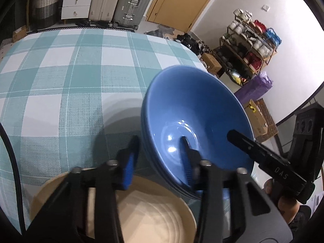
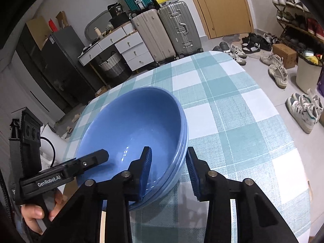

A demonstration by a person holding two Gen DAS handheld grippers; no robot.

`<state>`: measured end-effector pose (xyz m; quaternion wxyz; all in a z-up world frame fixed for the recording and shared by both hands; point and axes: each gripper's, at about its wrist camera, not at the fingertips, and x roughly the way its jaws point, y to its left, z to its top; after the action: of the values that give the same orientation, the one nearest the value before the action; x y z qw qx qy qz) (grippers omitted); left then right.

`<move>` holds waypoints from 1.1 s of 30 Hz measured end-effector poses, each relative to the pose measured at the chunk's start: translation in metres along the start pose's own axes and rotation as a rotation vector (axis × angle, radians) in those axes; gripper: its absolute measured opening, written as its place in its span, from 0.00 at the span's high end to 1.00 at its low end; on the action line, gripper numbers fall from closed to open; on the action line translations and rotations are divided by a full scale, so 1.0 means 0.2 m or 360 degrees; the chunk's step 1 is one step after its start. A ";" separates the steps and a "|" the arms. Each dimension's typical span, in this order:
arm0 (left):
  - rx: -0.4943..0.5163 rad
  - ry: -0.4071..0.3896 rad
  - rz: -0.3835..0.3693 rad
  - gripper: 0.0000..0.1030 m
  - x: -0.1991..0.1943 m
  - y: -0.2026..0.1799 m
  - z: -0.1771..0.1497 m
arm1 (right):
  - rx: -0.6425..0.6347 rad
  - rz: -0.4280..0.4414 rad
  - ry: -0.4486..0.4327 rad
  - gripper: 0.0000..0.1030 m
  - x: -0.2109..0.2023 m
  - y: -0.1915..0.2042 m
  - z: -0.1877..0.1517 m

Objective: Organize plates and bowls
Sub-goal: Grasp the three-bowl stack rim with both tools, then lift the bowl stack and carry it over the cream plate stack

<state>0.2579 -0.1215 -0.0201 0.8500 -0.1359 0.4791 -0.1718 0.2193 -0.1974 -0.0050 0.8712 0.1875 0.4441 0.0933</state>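
- Left wrist view: blue bowls (image 1: pixel 194 109) sat nested; the left gripper (image 1: pixel 160 158) straddled their rim, apparently clamped.
- Right gripper (image 2: pixel 169 168) straddled the opposite rim likewise; cream plate (image 1: pixel 154 218) remained unsorted.

Glossy blue ceramic bowls (image 1: pixel 194 109): a nested stack; three rims show at its side
Cream round ribbed plate (image 1: pixel 154 218): one
Black two-finger grippers with blue pads: two, left (image 1: pixel 160 156) and right (image 2: pixel 169 166)
Teal-and-white checked tablecloth (image 1: pixel 60 85): one
Upright hard-shell suitcases (image 2: pixel 178 30): two standing side by side, a teal one stacked above
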 end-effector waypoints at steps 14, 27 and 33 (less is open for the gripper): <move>0.0081 -0.0059 0.0085 0.70 -0.04 -0.07 -0.02 | -0.0010 -0.0034 -0.0029 0.71 -0.04 0.03 -0.02; 0.0146 -0.0145 0.0072 0.70 -0.24 -0.15 -0.05 | -0.0039 -0.0041 -0.0097 0.71 -0.19 0.07 -0.02; 0.0165 -0.0202 0.0071 0.70 -0.38 -0.19 -0.09 | -0.0070 -0.0035 -0.0138 0.71 -0.30 0.12 -0.04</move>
<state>0.1995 -0.1249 0.0446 0.8882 -0.0916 0.4176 -0.1686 0.1787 -0.1933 0.0444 0.8945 0.1672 0.4057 0.0854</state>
